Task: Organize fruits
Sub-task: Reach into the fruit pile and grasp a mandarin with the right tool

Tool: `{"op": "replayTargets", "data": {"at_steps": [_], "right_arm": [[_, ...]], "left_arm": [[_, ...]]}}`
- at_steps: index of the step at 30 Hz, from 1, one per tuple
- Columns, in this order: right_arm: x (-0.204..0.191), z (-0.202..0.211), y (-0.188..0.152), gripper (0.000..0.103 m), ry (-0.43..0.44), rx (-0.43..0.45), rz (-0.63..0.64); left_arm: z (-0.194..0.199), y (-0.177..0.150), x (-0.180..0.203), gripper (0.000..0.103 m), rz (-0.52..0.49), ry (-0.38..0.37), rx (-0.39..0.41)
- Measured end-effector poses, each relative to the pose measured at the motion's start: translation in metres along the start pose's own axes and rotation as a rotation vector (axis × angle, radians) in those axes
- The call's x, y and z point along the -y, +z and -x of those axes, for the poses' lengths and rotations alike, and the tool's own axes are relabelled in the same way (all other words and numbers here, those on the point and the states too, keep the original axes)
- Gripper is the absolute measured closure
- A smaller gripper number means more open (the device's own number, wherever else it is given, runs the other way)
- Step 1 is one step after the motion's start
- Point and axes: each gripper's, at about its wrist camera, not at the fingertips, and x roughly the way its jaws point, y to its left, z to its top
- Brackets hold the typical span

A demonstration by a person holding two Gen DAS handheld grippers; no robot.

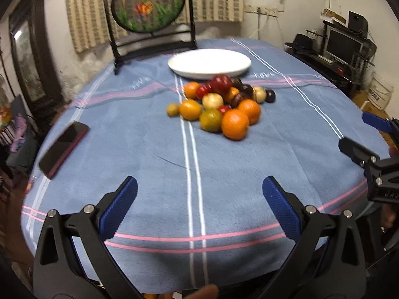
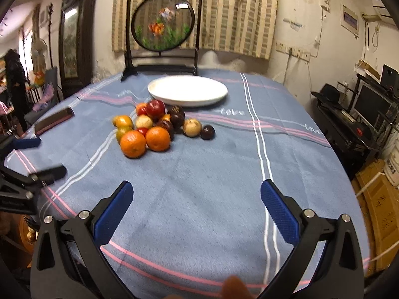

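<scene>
left fingers (image 1: pixel 199 189) spread | right fingers (image 2: pixel 197 191) spread | plate (image 2: pixel 187 90) empty | fruit pile (image 2: pixel 159 129) on tablecloth (image 2: pixel 199 174)

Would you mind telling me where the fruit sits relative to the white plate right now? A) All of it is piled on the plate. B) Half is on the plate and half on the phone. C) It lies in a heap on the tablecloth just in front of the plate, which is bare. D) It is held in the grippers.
C: the fruit heap rests on the tablecloth before the bare white plate.
</scene>
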Motion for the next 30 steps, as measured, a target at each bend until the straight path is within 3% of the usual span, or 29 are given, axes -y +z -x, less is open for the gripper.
{"op": "replayTargets", "data": {"at_steps": [4,9,11,14,20,23,27,29,30], "right_arm": [[0.009,-0.017,0.001,0.001,0.088,-0.030,-0.031],[0.008,-0.037,0.024,0.002,0.121,-0.024,-0.014],[-0.002,-0.058,0.039,0.014,0.139,-0.062,0.038],[-0.015,-0.086,0.055,0.016,0.178,-0.104,0.063],[-0.023,-0.135,0.063,0.035,0.266,-0.219,0.006],[-0.019,-0.142,0.063,0.036,0.294,-0.243,-0.044],[-0.015,-0.149,0.066,0.037,0.313,-0.265,-0.081],[-0.013,-0.154,0.068,0.042,0.321,-0.279,-0.102],[-0.011,-0.156,0.068,0.043,0.344,-0.290,-0.135]], "left_arm": [[-0.008,0.003,-0.005,0.002,0.015,-0.042,0.008],[-0.021,0.014,-0.014,0.002,0.013,-0.061,0.022],[-0.034,0.018,-0.020,0.012,0.006,-0.080,-0.008],[-0.048,0.020,-0.028,0.034,0.002,-0.123,-0.047],[-0.064,0.027,-0.051,0.030,0.029,-0.153,-0.073],[-0.066,0.030,-0.058,0.015,0.057,-0.213,-0.068],[-0.069,0.030,-0.073,0.012,0.181,-0.266,-0.034],[-0.075,0.034,-0.074,0.012,0.177,-0.286,-0.063],[-0.076,0.036,-0.073,0.012,0.151,-0.258,-0.052]]}}
